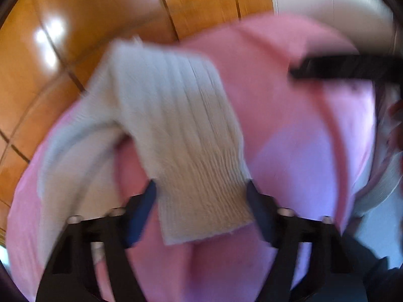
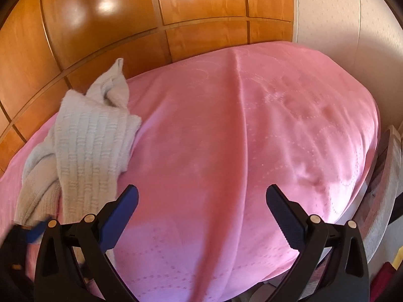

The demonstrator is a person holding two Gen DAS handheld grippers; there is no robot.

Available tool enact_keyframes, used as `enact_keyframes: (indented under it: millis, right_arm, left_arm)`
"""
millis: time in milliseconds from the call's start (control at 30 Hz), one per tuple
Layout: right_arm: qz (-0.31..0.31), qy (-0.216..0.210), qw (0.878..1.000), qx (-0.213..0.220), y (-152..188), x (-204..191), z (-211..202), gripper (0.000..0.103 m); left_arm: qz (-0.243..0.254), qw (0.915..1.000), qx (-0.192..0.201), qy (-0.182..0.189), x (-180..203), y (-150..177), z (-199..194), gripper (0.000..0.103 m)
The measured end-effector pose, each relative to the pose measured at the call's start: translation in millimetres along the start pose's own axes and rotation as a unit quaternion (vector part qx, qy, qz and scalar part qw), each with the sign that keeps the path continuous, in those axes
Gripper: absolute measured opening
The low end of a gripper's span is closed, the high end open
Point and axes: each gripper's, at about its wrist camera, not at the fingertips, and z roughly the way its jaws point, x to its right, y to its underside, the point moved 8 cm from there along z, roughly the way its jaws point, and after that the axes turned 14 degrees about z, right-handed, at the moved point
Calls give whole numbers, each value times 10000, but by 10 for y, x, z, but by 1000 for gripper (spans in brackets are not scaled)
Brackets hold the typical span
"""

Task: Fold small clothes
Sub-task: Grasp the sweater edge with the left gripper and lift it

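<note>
Left wrist view: the picture is motion-blurred. The left gripper (image 1: 201, 188) stands with its jaws apart over a pink bedspread (image 1: 289, 130). A pale ribbed knit garment (image 1: 176, 125) lies on the bedspread, and one ribbed band of it runs down between the two fingers. Its side edges meet or nearly meet the blue pads (image 1: 141, 214); the blur does not show whether they press on it. A wooden panelled headboard (image 1: 100, 25) rises behind the bedspread. At the bedspread's right edge a black finger of the right gripper (image 1: 340, 69) reaches in from the frame's side.

Right wrist view: the right gripper (image 2: 201, 196) is wide open above the bedspread (image 2: 239, 138), with only bare pink cloth between its fingers. The knit garment (image 2: 88, 146) lies crumpled on the bedspread's left part, near the headboard (image 2: 100, 12), left of the gripper's left finger. A white textured wall (image 2: 327, 12) adjoins the headboard's right end.
</note>
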Motion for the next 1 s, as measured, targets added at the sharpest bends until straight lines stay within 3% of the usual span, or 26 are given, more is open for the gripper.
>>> enact_keyframes:
  millis: [33, 67, 133, 200, 300, 400, 500, 600, 700, 767, 867, 933, 1000]
  right_arm:
    - [-15, -9, 10000, -19, 0, -5, 16, 101]
    - [-25, -35, 10000, -38, -19, -7, 44, 101]
    - [-70, -148, 9999, -55, -36, -23, 53, 101]
    - [-114, -283, 9995, -99, -47, -66, 69, 101]
    - [-247, -462, 9985, -172, -51, -189, 121, 100]
    - [-323, -690, 9964, -363, -38, -360, 226, 96]
    - [-442, -883, 9937, -536, -9, -565, 331, 94]
    - [-550, -1128, 9896, -707, -20, -802, 454, 92]
    - [-437, -1300, 9876, -769, -144, -958, 531, 88]
    - [-369, -1366, 9867, -801, -230, -1035, 586, 87]
    - [-414, -1502, 9828, -996, -263, -1188, 696, 86]
    - [-481, -1621, 9790, -1143, -243, -1310, 746, 86]
    - [-491, -1866, 9718, -1357, -203, -1438, 781, 87]
  left_arm:
    - [-48, 9999, 100, -20, -7, -4, 22, 59]
    - [-63, 9998, 197, 17, -13, -31, 15, 39]
    - [-275, 9989, 334, 195, -132, -86, -115, 10]
    - [-709, 9951, 563, 405, -358, -112, -270, 10]
    - [-1499, 9820, 1046, 481, -982, -60, -635, 9]
    - [-2409, 9592, 1476, 113, -1926, 139, -1053, 6]
    - [-2996, 9400, 1564, -470, -2689, 409, -1278, 6]
    - [-3651, 9104, 1296, -1451, -3675, 899, -1406, 5]
    - [-4095, 8818, 926, -2148, -4300, 1372, -1461, 5]
    - [-4515, 8531, 580, -2551, -4768, 1765, -1483, 5]
    - [-5000, 8090, 120, -3087, -5195, 2360, -1543, 4]
    - [-5179, 7902, -138, -3274, -5382, 2664, -1548, 0]
    - [-5204, 7770, -458, -3513, -5497, 2910, -1535, 0]
